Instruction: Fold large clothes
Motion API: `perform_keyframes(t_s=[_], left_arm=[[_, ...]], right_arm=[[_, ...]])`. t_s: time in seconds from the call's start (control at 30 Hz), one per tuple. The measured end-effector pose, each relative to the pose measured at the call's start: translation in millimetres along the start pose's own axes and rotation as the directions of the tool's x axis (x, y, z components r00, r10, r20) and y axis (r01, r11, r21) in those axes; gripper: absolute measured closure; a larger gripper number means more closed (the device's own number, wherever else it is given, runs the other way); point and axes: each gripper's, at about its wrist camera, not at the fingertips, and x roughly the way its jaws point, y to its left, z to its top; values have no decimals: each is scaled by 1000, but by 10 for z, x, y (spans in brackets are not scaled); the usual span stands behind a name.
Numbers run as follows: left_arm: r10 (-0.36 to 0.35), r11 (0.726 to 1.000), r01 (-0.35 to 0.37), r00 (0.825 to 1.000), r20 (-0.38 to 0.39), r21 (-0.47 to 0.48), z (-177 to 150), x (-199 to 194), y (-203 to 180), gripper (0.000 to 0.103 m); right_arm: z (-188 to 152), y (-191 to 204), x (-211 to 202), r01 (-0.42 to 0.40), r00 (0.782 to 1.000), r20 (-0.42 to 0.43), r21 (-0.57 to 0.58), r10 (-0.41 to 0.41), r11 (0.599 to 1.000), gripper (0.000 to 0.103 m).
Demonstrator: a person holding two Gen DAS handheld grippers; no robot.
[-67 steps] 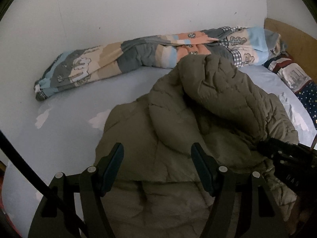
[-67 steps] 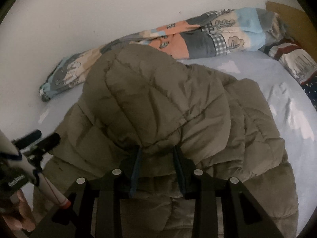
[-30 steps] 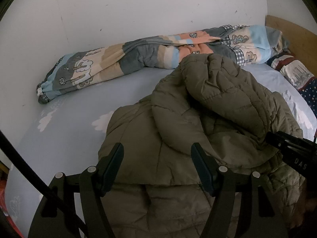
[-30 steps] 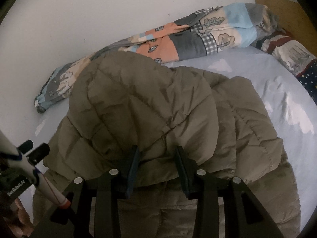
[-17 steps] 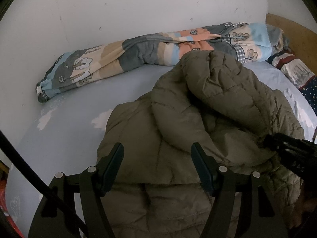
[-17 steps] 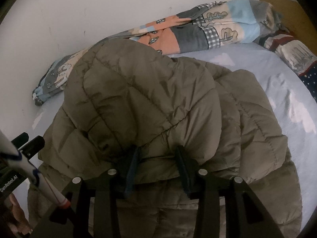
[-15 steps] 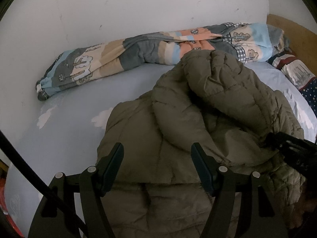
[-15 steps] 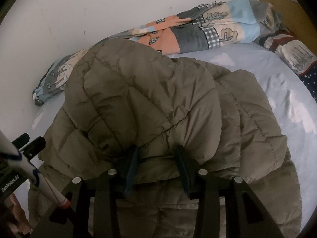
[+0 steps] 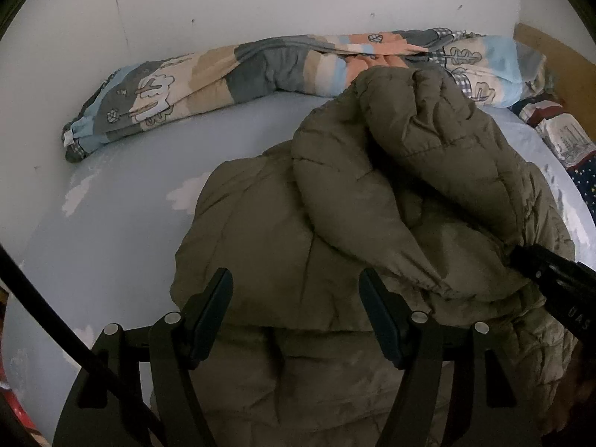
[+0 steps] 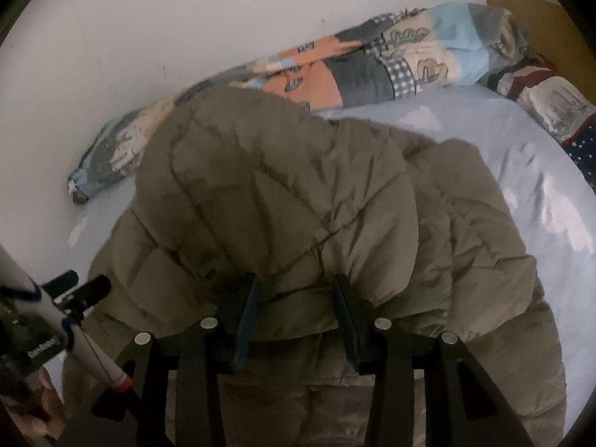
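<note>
My left gripper (image 9: 296,311) low over the jacket (image 9: 283,246), jaws spread wide and holding nothing, my right gripper (image 10: 294,307) at the jacket's near edge, jaws pinched on a raised quilted fold

Jacket on bed, quilt behind.
Jacket (image 9: 335,231) lies on sheet (image 9: 111,231) between and ahead of left gripper (image 9: 296,313) jaws; rolled quilt (image 9: 231,74) beyond, against wall (image 9: 260,0); right gripper (image 10: 296,307) jaws pinch a jacket fold.

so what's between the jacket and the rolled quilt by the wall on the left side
Only bare light-blue bedsheet with white cloud prints lies between the olive puffer jacket and the patchwork quilt, clearest in the left wrist view.
</note>
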Motion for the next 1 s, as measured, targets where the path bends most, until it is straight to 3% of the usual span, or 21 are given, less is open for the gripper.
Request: perform_keyframes(t_s=[0.2, 0.37, 0.7, 0.8, 1.0], left_arm=[[-3, 1000, 3, 1000, 8, -5, 4, -69, 9, 34], [5, 1000, -5, 1000, 23, -5, -5, -182, 32, 34], [36, 999, -33, 996, 86, -38, -64, -609, 213, 34], [9, 996, 0, 995, 97, -88, -210, -840, 373, 34], [56, 997, -52, 995, 87, -52, -794, -1170, 365, 34]], right_arm=[[29, 14, -122, -8, 999, 40, 9, 8, 1000, 57], [8, 27, -100, 7, 1000, -12, -12, -7, 1000, 56], [-54, 23, -743, 5, 999, 42, -53, -3, 999, 56], [-201, -9, -1029, 11, 999, 46, -61, -9, 998, 55], [-679, -88, -1509, 5, 999, 50, -25, -4, 1000, 45]])
